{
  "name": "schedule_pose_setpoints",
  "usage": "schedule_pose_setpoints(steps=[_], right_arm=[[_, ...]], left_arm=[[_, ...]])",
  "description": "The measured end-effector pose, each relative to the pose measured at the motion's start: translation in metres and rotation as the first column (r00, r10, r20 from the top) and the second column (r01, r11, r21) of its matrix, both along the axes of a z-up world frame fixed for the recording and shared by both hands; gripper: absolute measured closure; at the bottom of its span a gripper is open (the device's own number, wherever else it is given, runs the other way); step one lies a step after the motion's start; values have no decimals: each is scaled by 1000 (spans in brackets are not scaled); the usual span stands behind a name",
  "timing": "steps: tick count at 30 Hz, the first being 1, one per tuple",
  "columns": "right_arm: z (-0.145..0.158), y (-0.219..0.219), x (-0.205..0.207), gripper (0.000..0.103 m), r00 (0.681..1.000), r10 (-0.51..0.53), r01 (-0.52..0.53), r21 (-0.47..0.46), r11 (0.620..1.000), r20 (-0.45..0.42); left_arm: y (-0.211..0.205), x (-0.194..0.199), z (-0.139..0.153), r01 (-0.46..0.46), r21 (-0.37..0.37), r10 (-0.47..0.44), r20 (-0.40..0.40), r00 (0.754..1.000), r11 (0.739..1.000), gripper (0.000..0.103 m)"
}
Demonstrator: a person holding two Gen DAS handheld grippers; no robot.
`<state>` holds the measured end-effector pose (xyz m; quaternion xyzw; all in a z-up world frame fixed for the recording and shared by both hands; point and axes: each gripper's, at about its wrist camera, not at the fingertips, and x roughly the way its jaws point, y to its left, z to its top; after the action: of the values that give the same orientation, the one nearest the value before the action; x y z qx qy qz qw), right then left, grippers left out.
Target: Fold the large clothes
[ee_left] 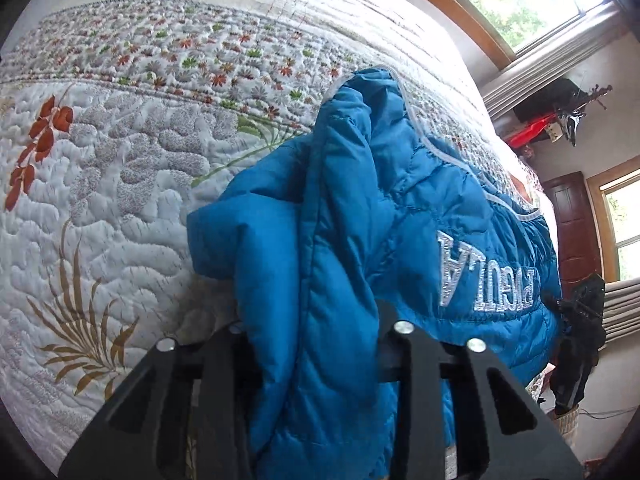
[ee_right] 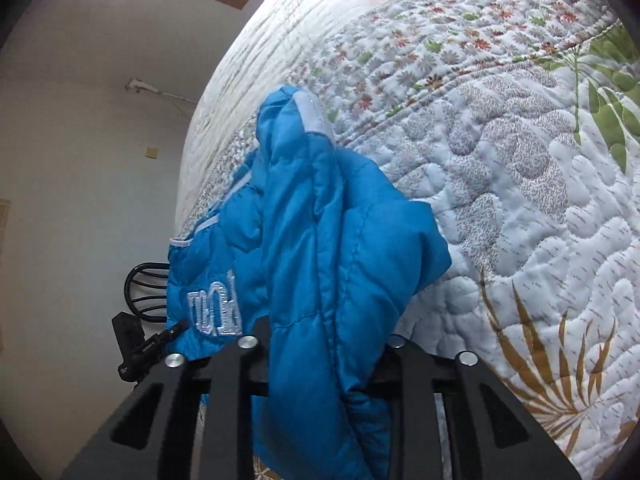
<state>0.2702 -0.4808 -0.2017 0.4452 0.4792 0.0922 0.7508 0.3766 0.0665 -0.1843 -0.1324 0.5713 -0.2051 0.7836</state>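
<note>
A blue quilted puffer jacket point(ee_left: 360, 208) with white embroidered lettering and white trim hangs over a bed covered by a floral quilt point(ee_left: 120, 160). My left gripper point(ee_left: 316, 344) is shut on a bunched fold of the jacket, which hangs out between its black fingers. In the right wrist view the same jacket point(ee_right: 320, 240) is bunched, and my right gripper point(ee_right: 324, 352) is shut on another fold of it. The other gripper shows at the jacket's far side in each view, at right in the left wrist view point(ee_left: 580, 320) and at left in the right wrist view point(ee_right: 140, 352).
The quilt point(ee_right: 520, 160) spreads wide under the jacket. A window point(ee_left: 528, 0) with a wooden frame and a brown door point(ee_left: 572, 224) are at right. A black chair point(ee_right: 144, 292) stands by a white wall point(ee_right: 80, 120).
</note>
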Motion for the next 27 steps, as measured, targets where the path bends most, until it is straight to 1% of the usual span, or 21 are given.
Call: schedule_pose_setpoints(steps=[1, 3, 7, 11, 15, 18, 21, 24, 26, 27], right_arm=[[11, 4, -5, 84, 1000, 6, -6, -6, 1000, 24], [35, 15, -15, 85, 998, 29, -27, -33, 999, 59], [85, 44, -44, 86, 989, 91, -78, -109, 991, 120], [125, 65, -85, 86, 975, 139, -116, -138, 984, 172], [150, 92, -126, 86, 960, 185, -153, -160, 975, 212], [151, 112, -152, 86, 955, 199, -168, -151, 974, 222], [140, 131, -171, 86, 957, 205, -179, -138, 974, 206], [114, 143, -184, 86, 969, 199, -182, -118, 976, 149], [90, 148, -189, 86, 977, 194, -183, -107, 977, 94], [78, 150, -192, 86, 980, 188, -180, -118, 977, 62]], left_arm=[[-1, -5, 10, -2, -9, 2, 22, 1000, 1000, 83], [0, -16, 31, 1, -29, 1, 70, 998, 1000, 86], [5, -47, 73, 9, -51, -1, 150, 989, 999, 88], [35, -94, 109, 15, -71, 0, 206, 979, 997, 88], [72, -150, 137, 9, -53, 5, 258, 966, 999, 88], [96, -189, 146, -9, -46, 21, 271, 962, 999, 88], [114, -216, 141, -28, -29, 35, 264, 964, 999, 88], [128, -232, 116, -48, -16, 51, 212, 976, 999, 88], [132, -238, 90, -55, 6, 53, 171, 984, 998, 88], [133, -238, 76, -57, 14, 55, 149, 987, 998, 88]])
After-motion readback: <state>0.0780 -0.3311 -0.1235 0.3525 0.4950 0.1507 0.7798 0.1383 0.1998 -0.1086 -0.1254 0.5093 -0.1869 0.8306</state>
